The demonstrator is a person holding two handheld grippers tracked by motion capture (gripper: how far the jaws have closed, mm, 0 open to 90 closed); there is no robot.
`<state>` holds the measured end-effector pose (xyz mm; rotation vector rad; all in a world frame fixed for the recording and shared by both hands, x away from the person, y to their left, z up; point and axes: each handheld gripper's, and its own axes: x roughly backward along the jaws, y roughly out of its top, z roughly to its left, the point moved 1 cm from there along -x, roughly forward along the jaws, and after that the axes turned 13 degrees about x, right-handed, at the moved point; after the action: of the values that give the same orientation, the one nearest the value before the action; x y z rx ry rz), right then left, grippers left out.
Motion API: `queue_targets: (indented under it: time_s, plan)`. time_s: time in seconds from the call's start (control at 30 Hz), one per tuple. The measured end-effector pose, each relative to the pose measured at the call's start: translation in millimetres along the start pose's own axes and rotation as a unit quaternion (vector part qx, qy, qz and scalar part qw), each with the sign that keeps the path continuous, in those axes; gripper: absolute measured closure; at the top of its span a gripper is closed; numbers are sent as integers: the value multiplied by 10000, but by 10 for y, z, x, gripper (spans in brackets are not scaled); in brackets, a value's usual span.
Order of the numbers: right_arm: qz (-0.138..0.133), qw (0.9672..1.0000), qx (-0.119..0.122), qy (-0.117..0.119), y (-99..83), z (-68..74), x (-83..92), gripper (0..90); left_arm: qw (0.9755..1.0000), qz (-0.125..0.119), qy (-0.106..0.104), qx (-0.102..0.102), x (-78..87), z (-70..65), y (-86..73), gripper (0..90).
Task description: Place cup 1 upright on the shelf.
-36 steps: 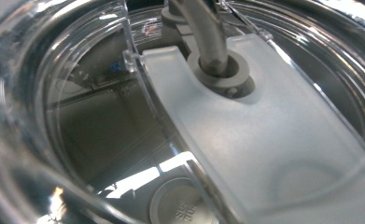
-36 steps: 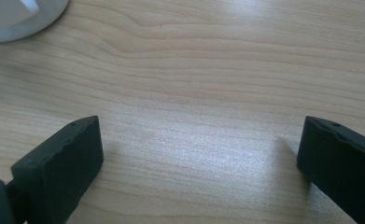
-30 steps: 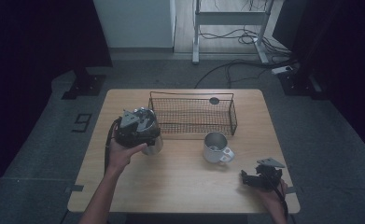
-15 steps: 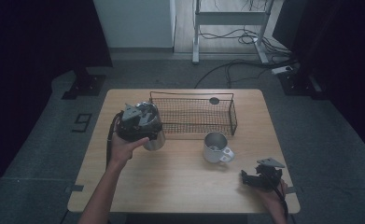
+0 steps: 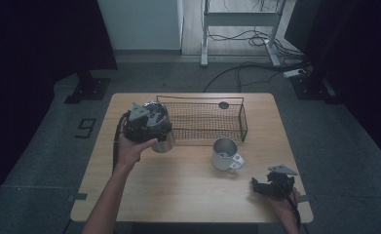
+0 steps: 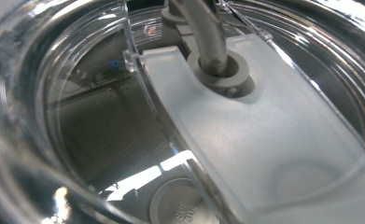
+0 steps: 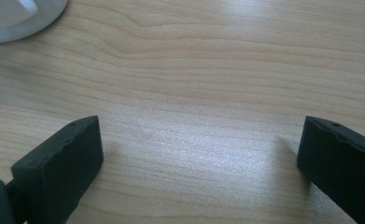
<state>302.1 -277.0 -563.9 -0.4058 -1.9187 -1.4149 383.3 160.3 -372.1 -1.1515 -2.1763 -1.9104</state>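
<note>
wooden table (image 5: 178, 185) on grey floor (image 5: 47, 146), dim room.

A wooden table (image 5: 178, 190) carries a black wire basket (image 5: 205, 121) at its far side, with a small dark round thing (image 5: 223, 105) inside. A white mug (image 5: 225, 154) stands just before the basket's right end — upright, handle toward the near edge.

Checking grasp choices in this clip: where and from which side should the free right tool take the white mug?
Grip the mug by its rim wall, coming straight down from above: it stands upright with its mouth open. Its small handle points toward the right tool, which rests open on the table, so a level approach from there would probably meet the handle.
</note>
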Motion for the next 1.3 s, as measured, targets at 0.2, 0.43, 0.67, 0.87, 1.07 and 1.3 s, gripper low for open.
queue_targets:
  time_s: [0.2,0.43,0.67,0.87,1.07,1.3]
  plan:
    - [0,10000,0,0,0,0,0,2,10000,-1,58,-26,-36,3,49,39]
    - [-2,10000,-2,-5,0,0,0,2,9999,32,95,35,-116,42,63,39]
    - [-9,10000,-4,-2,0,0,-1,2,9999,65,111,31,-184,49,111,39]
    - [-9,10000,-5,0,0,1,-1,2,9999,55,80,25,-264,26,177,39]
    - [-10,10000,7,8,1,-4,-4,2,9999,87,64,15,-358,20,219,39]
    - [-10,10000,7,8,1,-4,-4,2,9999,93,73,29,-414,15,265,39]
